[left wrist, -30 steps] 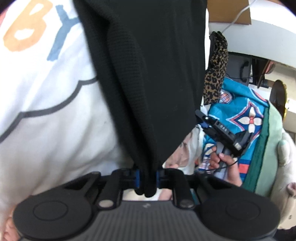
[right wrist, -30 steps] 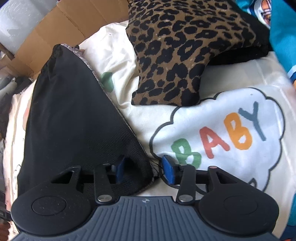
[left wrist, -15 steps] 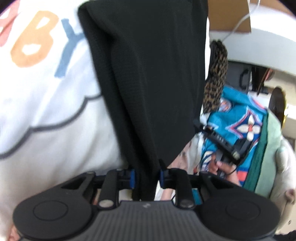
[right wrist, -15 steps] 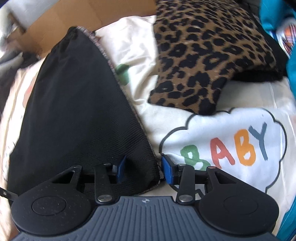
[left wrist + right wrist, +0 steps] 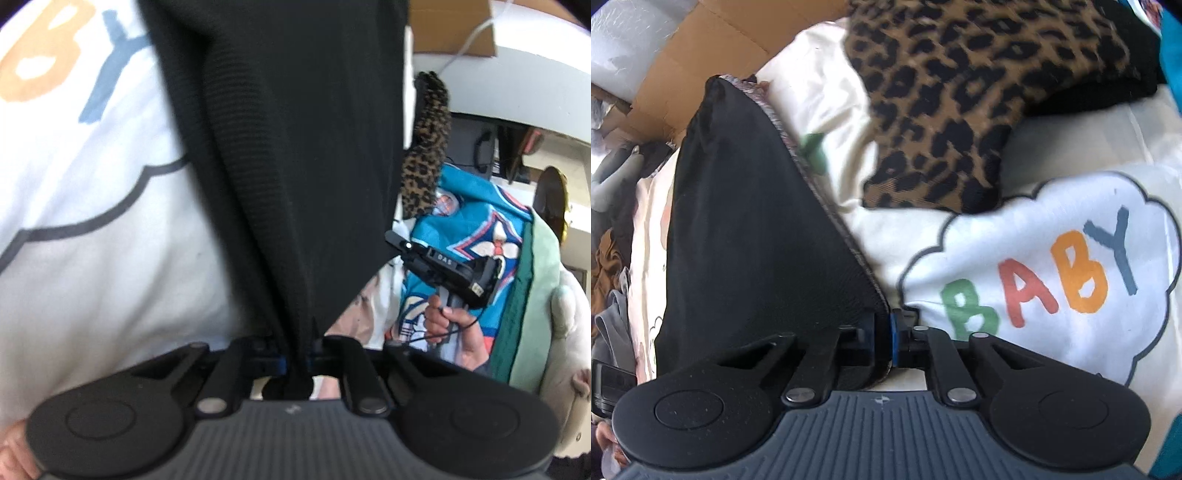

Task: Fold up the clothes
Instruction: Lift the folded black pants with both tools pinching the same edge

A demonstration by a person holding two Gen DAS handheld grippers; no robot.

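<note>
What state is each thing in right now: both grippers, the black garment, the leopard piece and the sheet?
Left gripper: jaws shut on the black garment's edge.
Right gripper: jaws shut on the black garment's corner.
Black garment: folded over, pinched at two points.
Leopard-print garment: folded, lying loose on the sheet.
BABY sheet: spread flat under the clothes.

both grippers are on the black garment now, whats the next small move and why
Probably lift both corners together and carry them across to make the fold. The left gripper and the right gripper are each shut on an edge of the black garment, which lies on the white BABY sheet.
</note>
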